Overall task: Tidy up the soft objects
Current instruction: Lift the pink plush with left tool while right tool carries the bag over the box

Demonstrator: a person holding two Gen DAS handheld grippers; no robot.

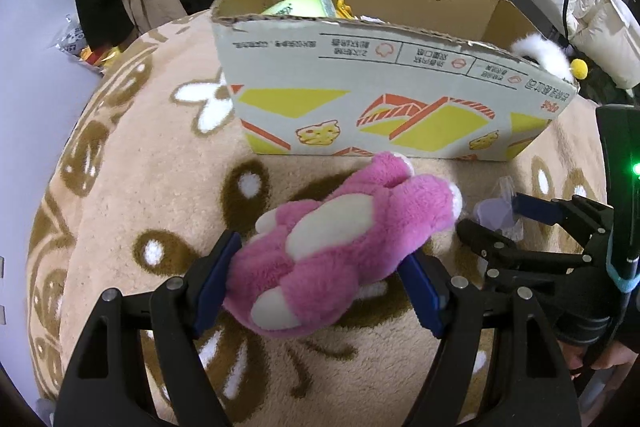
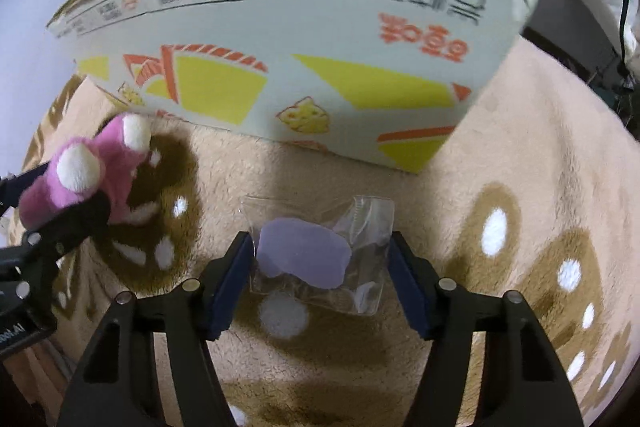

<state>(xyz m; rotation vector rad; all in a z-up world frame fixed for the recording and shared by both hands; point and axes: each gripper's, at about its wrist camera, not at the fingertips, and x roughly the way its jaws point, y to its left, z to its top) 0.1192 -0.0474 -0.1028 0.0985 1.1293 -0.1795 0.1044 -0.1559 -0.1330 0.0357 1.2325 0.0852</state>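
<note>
Pink plush toy point(image 1: 340, 247) sits clamped in the left tool point(image 1: 320, 279), pads squeezing its middle above the tan blanket point(image 1: 140, 167). It looks light and squashy, so a mid-body hold suits it; its long axis runs from 7 to 2 o'clock, white-tipped ends toward the cardboard box point(image 1: 380, 99) at 12. The right tool point(image 2: 320, 275) brackets a clear packet point(image 2: 320, 251) holding a lilac piece. Jaws half-wide, both pads meeting its edges. Likely slippery, crinkly; grip across the padded centre.

A pink plush toy point(image 1: 340, 251) with cream patches lies tilted near the open cardboard box point(image 1: 360, 107); a clear-bagged lavender piece point(image 2: 304, 253) lies beside it.
</note>
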